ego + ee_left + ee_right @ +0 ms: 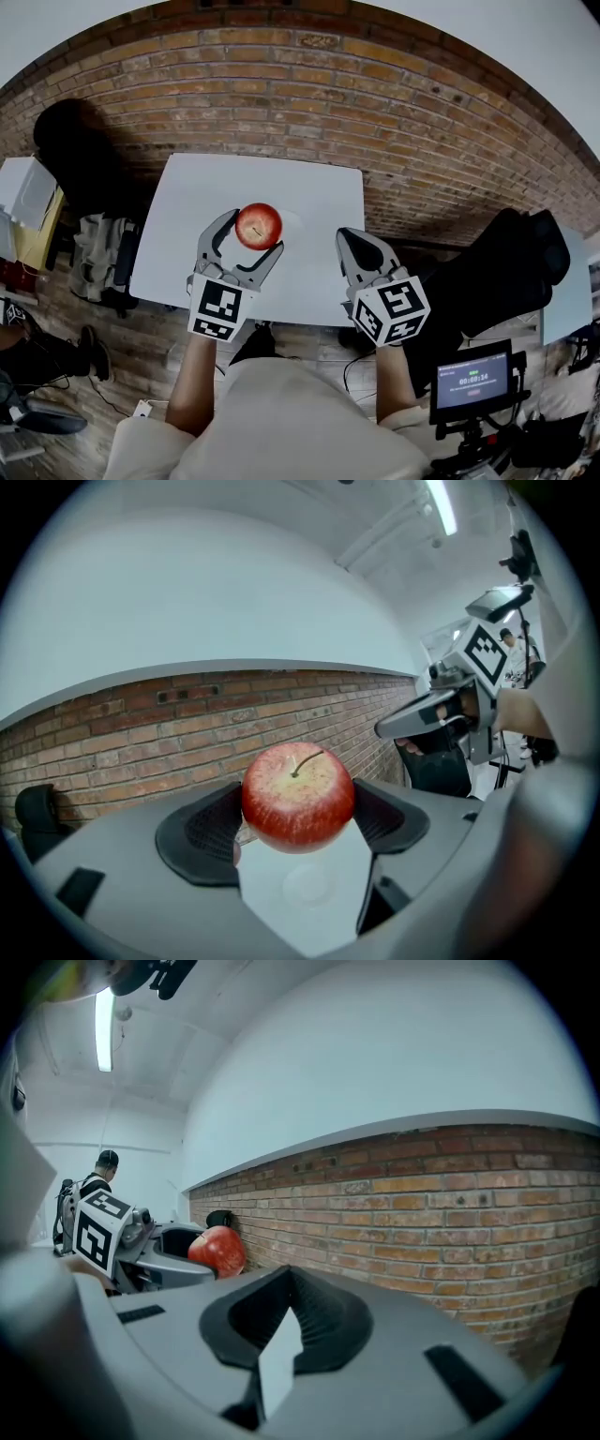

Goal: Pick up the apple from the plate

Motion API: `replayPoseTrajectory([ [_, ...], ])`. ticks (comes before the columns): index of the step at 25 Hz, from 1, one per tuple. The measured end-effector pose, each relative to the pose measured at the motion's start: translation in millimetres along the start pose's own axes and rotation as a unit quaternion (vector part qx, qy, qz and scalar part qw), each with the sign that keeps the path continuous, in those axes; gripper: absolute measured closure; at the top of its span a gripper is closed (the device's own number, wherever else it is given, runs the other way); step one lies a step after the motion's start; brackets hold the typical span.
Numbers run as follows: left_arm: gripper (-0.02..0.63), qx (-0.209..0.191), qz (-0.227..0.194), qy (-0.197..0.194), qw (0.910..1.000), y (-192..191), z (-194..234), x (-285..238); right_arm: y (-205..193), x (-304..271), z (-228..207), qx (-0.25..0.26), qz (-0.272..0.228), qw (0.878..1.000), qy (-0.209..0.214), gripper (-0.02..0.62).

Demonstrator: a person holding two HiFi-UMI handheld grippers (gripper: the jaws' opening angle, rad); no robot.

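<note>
Person's torso (281,422) in pale clothing, nearest, low in the head view, both forearms reaching forward. Brick wall (375,103), red-brown, along the far side. White tabletop (319,187), rectangular, its far edge at the wall. Black bag (506,262), on the right, clear of the tabletop. Left tongs (251,234), grey with a marker cube (216,311) at the near end, jaws clamped on the apple from both sides. Right tongs (349,236), same make, held over the near right part of the tabletop, jaws drawn together with nothing between them. Apple (259,226), red with a yellowish top and an upright stem, over the middle of the tabletop. Plate (308,886), only a faint pale ring on the tabletop below the apple in the left gripper view.
</note>
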State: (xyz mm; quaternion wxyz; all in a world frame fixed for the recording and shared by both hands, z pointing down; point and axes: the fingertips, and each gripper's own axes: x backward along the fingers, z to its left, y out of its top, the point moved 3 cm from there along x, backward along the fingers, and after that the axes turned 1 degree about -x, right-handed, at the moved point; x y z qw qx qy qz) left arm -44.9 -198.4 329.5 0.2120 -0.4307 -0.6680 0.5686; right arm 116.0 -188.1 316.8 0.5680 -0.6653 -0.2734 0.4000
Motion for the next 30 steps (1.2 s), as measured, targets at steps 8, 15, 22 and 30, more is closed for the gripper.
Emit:
replayPoseTrajectory([
  [8, 0.229, -0.014, -0.008, 0.009, 0.9998, 8.2, -2.8, 1.4, 9.3, 5.4, -2.7, 0.021, -0.011, 1.0, -0.017, 0.594],
  [15, 0.229, -0.012, -0.007, 0.009, 0.9999, 8.5, 0.3, 4.1, 9.5, 1.0, 1.7, 0.026, -0.005, 1.0, -0.015, 0.594],
  [22, 0.229, -0.012, -0.007, 0.011, 0.9998, 8.7, -0.8, 7.0, 8.0, -0.7, 4.6, 0.028, -0.004, 1.0, -0.012, 0.594],
  [30, 0.229, -0.011, -0.004, 0.009, 0.9999, 4.7, -1.9, 3.5, 4.3, -4.1, 2.7, 0.03, -0.001, 0.999, -0.012, 0.594],
])
